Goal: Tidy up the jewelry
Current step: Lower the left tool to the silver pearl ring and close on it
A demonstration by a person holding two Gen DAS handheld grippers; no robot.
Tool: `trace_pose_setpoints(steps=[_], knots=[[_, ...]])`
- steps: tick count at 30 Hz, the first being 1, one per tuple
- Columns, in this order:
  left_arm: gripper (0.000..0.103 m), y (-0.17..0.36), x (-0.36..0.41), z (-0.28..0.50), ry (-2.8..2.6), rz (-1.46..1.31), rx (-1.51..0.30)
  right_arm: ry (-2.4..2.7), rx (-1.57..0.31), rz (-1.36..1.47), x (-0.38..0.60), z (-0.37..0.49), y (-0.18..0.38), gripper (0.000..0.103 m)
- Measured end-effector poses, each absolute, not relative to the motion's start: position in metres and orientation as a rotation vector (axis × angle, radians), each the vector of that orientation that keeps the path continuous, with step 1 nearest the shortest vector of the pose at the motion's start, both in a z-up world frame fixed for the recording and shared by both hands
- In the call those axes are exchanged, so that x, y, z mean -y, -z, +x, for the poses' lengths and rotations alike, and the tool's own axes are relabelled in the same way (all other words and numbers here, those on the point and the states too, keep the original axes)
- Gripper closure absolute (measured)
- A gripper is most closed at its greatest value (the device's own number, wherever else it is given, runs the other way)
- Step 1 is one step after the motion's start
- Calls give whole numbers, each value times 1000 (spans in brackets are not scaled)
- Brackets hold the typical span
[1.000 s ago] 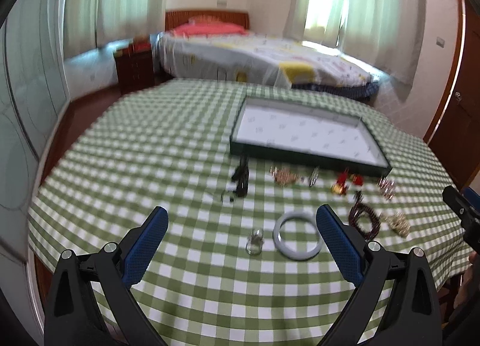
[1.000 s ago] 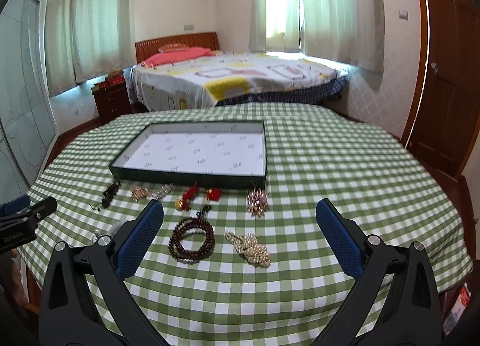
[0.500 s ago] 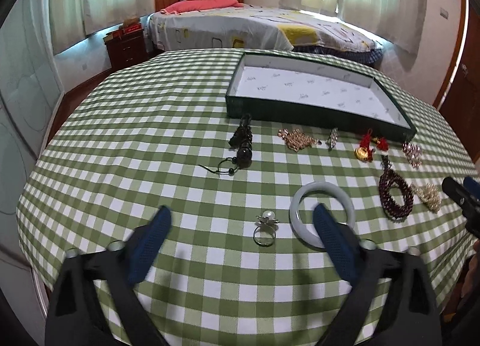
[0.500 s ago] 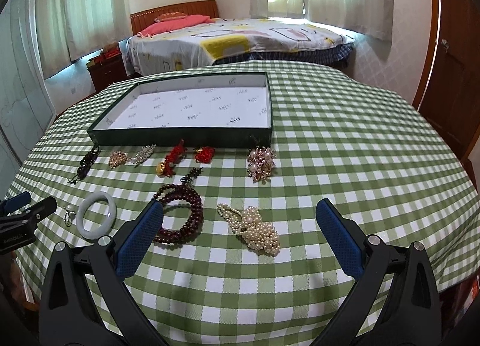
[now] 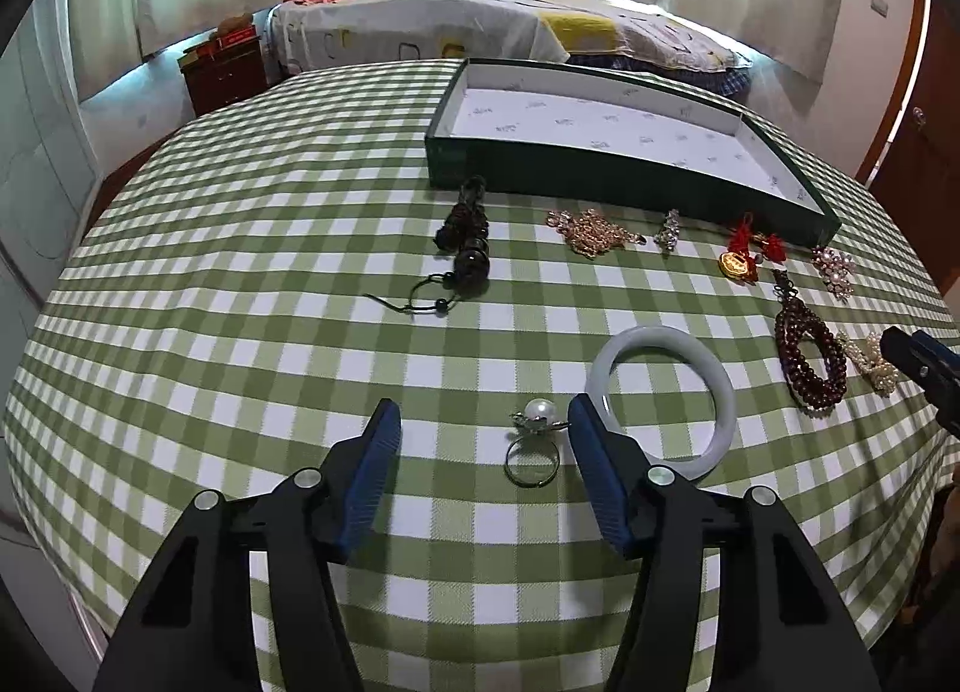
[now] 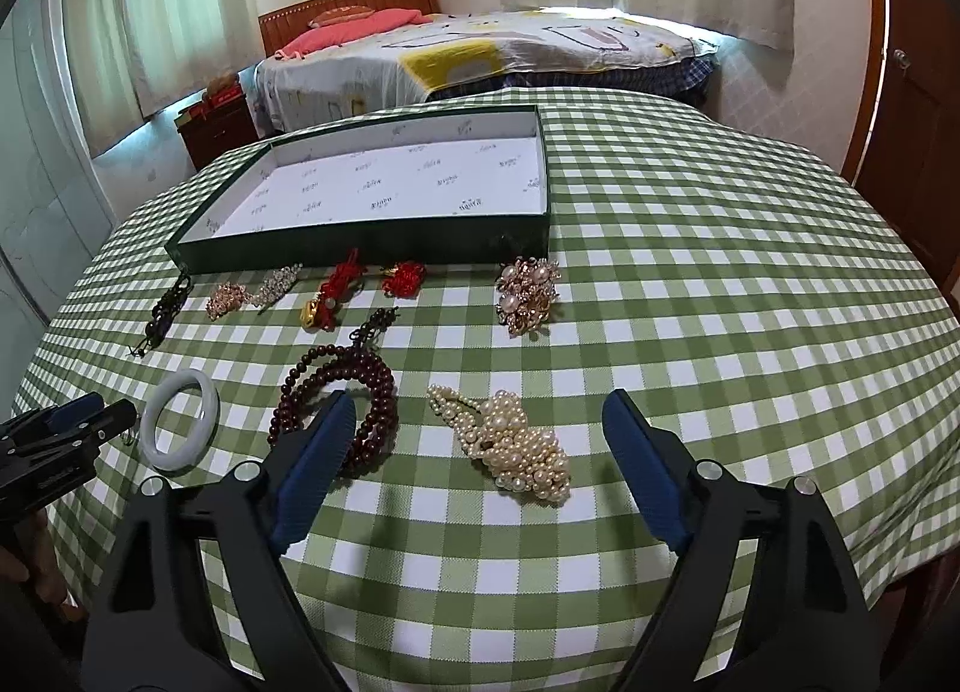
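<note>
Left gripper (image 5: pixel 480 422) (jaws apart) brackets the pearl ring (image 5: pixel 533 443).

1. Left wrist view: low over the table's (image 5: pixel 240 248) near-left edge, facing the tray (image 5: pixel 600 176) and bed (image 5: pixel 480 26).
2. Right wrist view: low at the near-right, facing likewise.
3. Shared: tray (image 6: pixel 360 242), white bangle (image 5: pixel 666 398) (image 6: pixel 179 419), dark red beads (image 5: pixel 810 356) (image 6: pixel 342 392).

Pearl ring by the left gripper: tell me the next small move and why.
Probably shift the left gripper slightly right and lower it, then close on the pearl ring. The ring lies flat on the tablecloth between the open fingers, but close to the right finger, which sits beside the white bangle. The box has nothing in it yet.
</note>
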State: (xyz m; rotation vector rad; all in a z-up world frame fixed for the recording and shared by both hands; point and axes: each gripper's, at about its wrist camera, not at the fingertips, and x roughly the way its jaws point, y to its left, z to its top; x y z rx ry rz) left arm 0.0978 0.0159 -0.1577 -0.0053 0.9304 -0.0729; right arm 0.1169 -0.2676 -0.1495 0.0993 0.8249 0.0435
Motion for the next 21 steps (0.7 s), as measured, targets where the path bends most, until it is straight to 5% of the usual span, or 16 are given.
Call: trace_pose_setpoints(steps=[5, 12, 21], knots=[[47, 162, -10, 102, 80, 26, -935, -45, -833, 106, 268, 118, 153, 21], [71, 161, -7, 100, 104, 42, -913, -48, -842, 112, 268, 120, 156, 22], [80, 159, -5, 95, 110, 51, -911, -46, -842, 119, 270, 120, 156, 22]])
